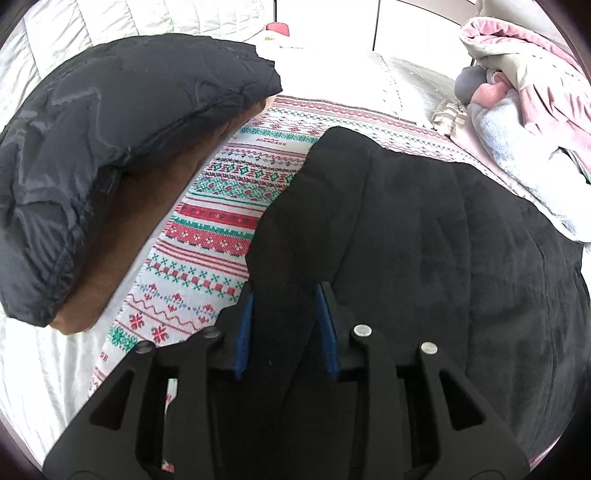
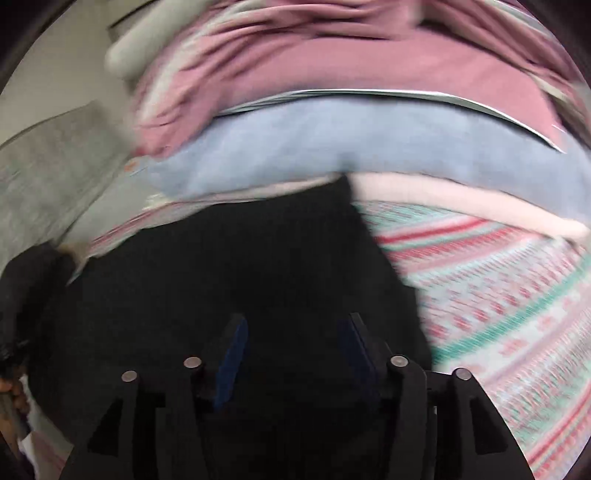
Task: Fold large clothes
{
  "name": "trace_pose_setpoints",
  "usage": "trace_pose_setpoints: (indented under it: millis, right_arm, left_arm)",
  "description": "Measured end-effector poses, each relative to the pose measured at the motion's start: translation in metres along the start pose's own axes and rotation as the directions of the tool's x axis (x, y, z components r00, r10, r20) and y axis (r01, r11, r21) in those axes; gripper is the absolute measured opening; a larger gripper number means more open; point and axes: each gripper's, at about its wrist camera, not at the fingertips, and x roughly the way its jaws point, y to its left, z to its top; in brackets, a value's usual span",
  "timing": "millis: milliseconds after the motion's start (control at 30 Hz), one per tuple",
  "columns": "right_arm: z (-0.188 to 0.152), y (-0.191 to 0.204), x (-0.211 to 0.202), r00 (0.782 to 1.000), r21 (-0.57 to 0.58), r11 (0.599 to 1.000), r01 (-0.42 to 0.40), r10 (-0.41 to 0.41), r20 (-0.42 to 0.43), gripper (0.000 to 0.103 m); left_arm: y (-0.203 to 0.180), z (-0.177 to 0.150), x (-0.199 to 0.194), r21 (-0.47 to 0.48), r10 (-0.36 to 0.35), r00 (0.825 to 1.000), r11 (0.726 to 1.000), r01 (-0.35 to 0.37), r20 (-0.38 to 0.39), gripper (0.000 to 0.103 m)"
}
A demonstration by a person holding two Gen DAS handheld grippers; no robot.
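Observation:
A black fleece garment (image 1: 424,240) lies spread on a patterned knit blanket (image 1: 221,206). My left gripper (image 1: 286,291) hangs over its near left edge. The blue pads (image 1: 244,332) stand apart, with a strip of the black cloth lying loose between them. The right wrist view is blurred. There my right gripper (image 2: 295,317) is wide open above the same black garment (image 2: 240,266), with nothing pinched between its pads (image 2: 231,362). At the left, a folded dark navy puffer jacket (image 1: 122,140) with a brown lining rests on the bed.
A heap of pink, pale blue and cream bedding (image 1: 517,110) (image 2: 332,147) is piled just beyond the black garment. The blanket (image 2: 498,288) lies on a white quilted bed (image 1: 48,350). A small red object (image 1: 277,27) sits at the far edge.

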Motion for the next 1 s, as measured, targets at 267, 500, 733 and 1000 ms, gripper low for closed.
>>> trace_pose_setpoints:
  millis: [267, 500, 733, 1000]
  right_arm:
    - [0.063, 0.138, 0.108, 0.941, -0.202, 0.932, -0.301, 0.255, -0.224, 0.074]
    - [0.058, 0.187, 0.197, 0.952, -0.261, 0.955, -0.140, 0.057, -0.301, 0.018]
    - [0.077, 0.191, 0.166, 0.981, -0.289, 0.950, -0.123, 0.072, -0.180, 0.001]
    - [0.088, 0.193, 0.203, 0.974, -0.287, 0.955, -0.077, 0.011, -0.225, 0.000]
  left_arm:
    - [0.006, 0.004, -0.012, -0.008, 0.022, 0.999, 1.000, -0.022, 0.045, 0.037]
    - [0.013, 0.003, 0.009, -0.028, 0.017, 0.999, 0.999, -0.018, -0.027, 0.037]
    - [0.015, 0.004, 0.005, -0.051, -0.002, 1.000, 0.999, 0.001, -0.019, 0.037]
    - [0.009, 0.006, 0.003, -0.038, -0.009, 1.000, 0.999, 0.009, -0.003, 0.037]
